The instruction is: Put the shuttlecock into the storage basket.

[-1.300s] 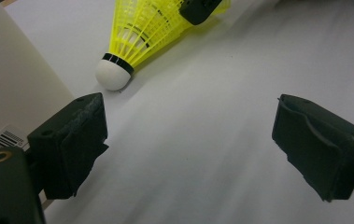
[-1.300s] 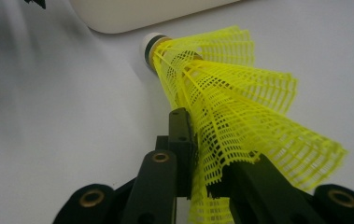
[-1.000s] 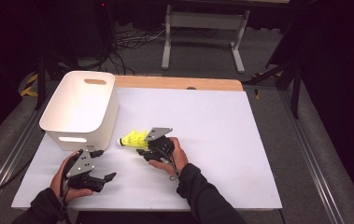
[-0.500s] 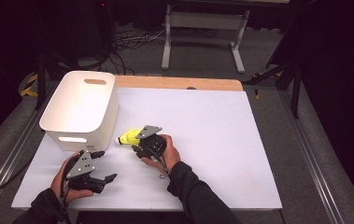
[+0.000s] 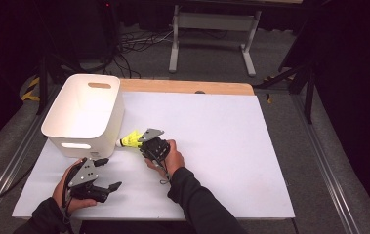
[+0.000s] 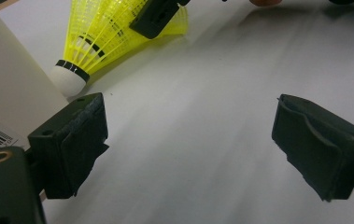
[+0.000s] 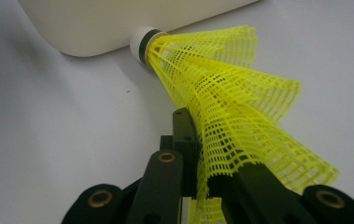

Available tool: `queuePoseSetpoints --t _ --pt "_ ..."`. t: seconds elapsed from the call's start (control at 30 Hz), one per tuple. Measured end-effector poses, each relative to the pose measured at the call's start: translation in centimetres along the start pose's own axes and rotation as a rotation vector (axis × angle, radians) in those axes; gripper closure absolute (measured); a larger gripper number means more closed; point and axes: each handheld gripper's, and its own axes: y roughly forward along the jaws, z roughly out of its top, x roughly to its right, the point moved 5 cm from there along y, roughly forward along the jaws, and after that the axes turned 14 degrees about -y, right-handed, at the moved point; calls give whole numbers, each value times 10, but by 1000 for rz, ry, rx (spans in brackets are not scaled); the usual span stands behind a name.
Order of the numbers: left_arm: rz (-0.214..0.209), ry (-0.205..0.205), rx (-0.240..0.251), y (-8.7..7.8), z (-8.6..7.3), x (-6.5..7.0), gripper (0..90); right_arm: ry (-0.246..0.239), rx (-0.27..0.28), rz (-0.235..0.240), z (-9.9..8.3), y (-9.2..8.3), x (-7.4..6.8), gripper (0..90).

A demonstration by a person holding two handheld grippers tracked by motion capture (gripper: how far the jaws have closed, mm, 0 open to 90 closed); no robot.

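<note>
A yellow plastic shuttlecock point(image 5: 131, 139) with a white cork tip lies on the white table sheet, its tip against the white bin point(image 5: 85, 109). My right gripper point(image 5: 141, 145) is shut on the mesh skirt; its jaws have just been closing. In the right gripper view the skirt point(image 7: 221, 93) is pinched and crumpled between the jaws of the right gripper point(image 7: 202, 154). My left gripper point(image 5: 109, 173) rests open near the front left, holding nothing. In the left gripper view, the left gripper point(image 6: 188, 140) faces the shuttlecock point(image 6: 104, 32).
The bin stands at the back left with a handle slot in its wall, and its side point(image 6: 2, 84) carries a barcode label. The white sheet point(image 5: 231, 146) stretches to the right. A wooden strip point(image 5: 187, 87) runs along the far edge.
My right hand has slid left with the shuttlecock toward the bin, and its jaws have closed on the skirt. The left hand has stayed put.
</note>
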Motion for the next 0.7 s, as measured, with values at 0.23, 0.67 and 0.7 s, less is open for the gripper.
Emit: queuePoseSetpoints --t 0.23,0.67,0.7 --pt "27 -14 14 1 4 -7 115 -14 14 2 -4 -9 -2 880" --pt "24 -3 26 6 12 -2 116 -41 69 12 -16 -49 -4 880" --pt "21 4 25 7 13 -1 116 -34 72 14 -18 -52 -4 880"
